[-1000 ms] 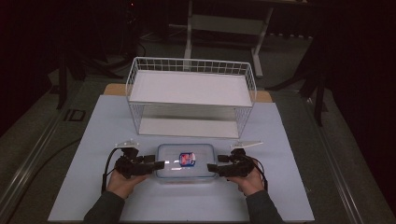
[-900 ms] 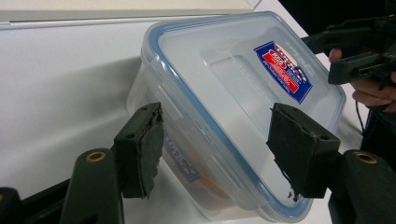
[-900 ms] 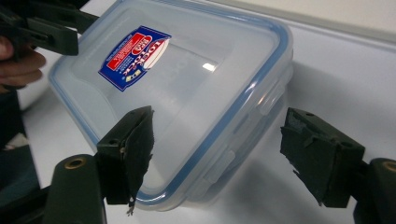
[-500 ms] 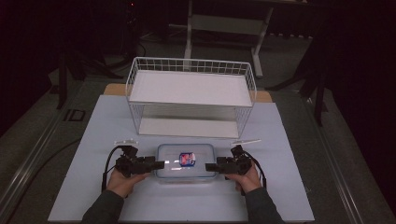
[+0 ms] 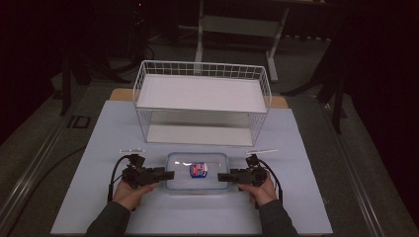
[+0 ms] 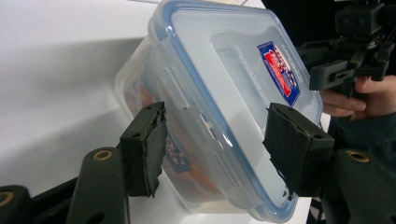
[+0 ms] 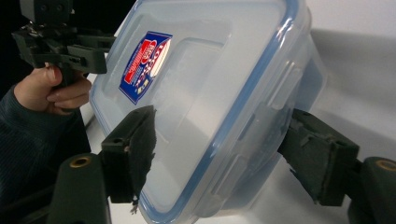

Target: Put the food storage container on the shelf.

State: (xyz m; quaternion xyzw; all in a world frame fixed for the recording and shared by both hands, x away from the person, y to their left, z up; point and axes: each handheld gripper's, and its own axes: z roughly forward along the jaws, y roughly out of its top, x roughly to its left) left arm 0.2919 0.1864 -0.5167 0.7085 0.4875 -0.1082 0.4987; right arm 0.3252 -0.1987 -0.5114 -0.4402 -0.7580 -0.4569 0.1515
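A clear plastic container [image 5: 197, 170] with a blue-rimmed lid and a red and blue label lies on the white table sheet [image 5: 99, 148]. My left gripper [image 5: 170, 175] is at its left end and my right gripper [image 5: 221, 176] at its right end, both held level. In the left gripper view the container's [image 6: 224, 60] latched end sits between the jaws of the left gripper [image 6: 215, 149]. In the right gripper view the other end of the container [image 7: 210, 70] sits between the jaws of the right gripper [image 7: 215, 149]. Both pairs of jaws have just been closing and stand wide, with no clear squeeze on the box.
A white wire basket shelf [image 5: 202, 94] stands right behind the container. Two thin white strips [image 5: 131, 150] [image 5: 262, 150] lie on the sheet by its front corners. Dark floor and a metal stand surround the table.
The right gripper has edged slightly in toward the container's right end. The left hand and the container have stayed where they were.
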